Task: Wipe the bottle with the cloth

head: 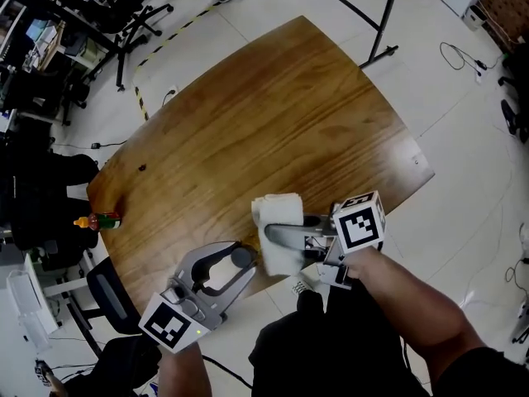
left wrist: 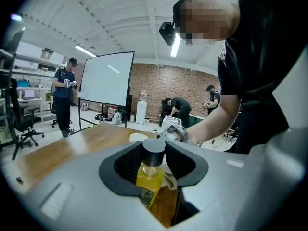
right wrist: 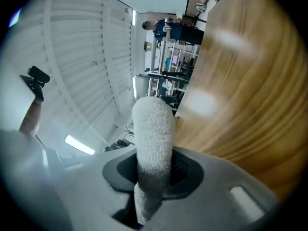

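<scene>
Tabletop [head: 289, 114], bottle [left wrist: 150, 177] between left gripper's [left wrist: 154, 149] jaws

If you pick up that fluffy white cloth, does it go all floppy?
Probably soft and bendy: the cloth is folded over itself in the right gripper. Folded this thick, it stands up past the jaws instead of drooping, so it likely keeps some shape. Its fuzzy surface probably does not slip easily.

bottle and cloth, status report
Left gripper shut on bottle. Right gripper shut on cloth, close beside bottle, contact unclear. Small red bottle at table edge, clear.
</scene>
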`<state>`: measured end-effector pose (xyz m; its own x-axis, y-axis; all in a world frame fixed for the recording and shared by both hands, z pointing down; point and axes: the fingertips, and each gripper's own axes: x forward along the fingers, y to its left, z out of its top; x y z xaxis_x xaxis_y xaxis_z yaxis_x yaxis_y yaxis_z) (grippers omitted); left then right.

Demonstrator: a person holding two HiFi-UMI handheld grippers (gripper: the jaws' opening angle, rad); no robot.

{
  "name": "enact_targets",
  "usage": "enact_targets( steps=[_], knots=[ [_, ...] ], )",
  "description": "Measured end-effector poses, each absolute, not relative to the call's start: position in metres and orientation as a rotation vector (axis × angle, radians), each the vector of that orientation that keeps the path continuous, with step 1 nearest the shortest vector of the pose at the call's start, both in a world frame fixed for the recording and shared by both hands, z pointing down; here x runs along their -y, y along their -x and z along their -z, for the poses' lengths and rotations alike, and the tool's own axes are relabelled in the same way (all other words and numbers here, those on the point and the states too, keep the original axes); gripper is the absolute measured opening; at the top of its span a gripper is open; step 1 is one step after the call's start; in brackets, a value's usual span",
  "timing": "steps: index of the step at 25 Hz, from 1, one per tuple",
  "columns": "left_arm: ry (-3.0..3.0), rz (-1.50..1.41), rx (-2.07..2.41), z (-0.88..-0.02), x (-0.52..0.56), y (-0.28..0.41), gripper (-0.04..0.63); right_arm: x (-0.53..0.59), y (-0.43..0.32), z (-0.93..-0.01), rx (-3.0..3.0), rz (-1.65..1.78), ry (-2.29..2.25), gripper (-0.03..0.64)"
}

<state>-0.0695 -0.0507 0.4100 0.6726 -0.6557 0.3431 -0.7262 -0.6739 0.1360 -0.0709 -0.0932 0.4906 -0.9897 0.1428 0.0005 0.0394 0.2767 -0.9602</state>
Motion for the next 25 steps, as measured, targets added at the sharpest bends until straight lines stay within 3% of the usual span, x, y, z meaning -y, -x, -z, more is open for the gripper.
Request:
enact_targets(
  steps=[16,20,25],
  knots=[
    [-2.625,-0.355,1.072,-0.411,0.050,0.072,0.173,0.089,0.076,-0.584,2.262,-1.031,-0.087,0.074],
    [-2.659,-0.342,1.030,-0.408,0.051,0.068,0.173,0.105,0.069,-0.557,2.339,-1.121,-0.093,0.075],
    [-2.659,-0.366,0.993,-0.409,0.053,0.059,0.173,0.165,0.070,-0.476,2.514,-1.566,-0.099,0.075]
  ],
)
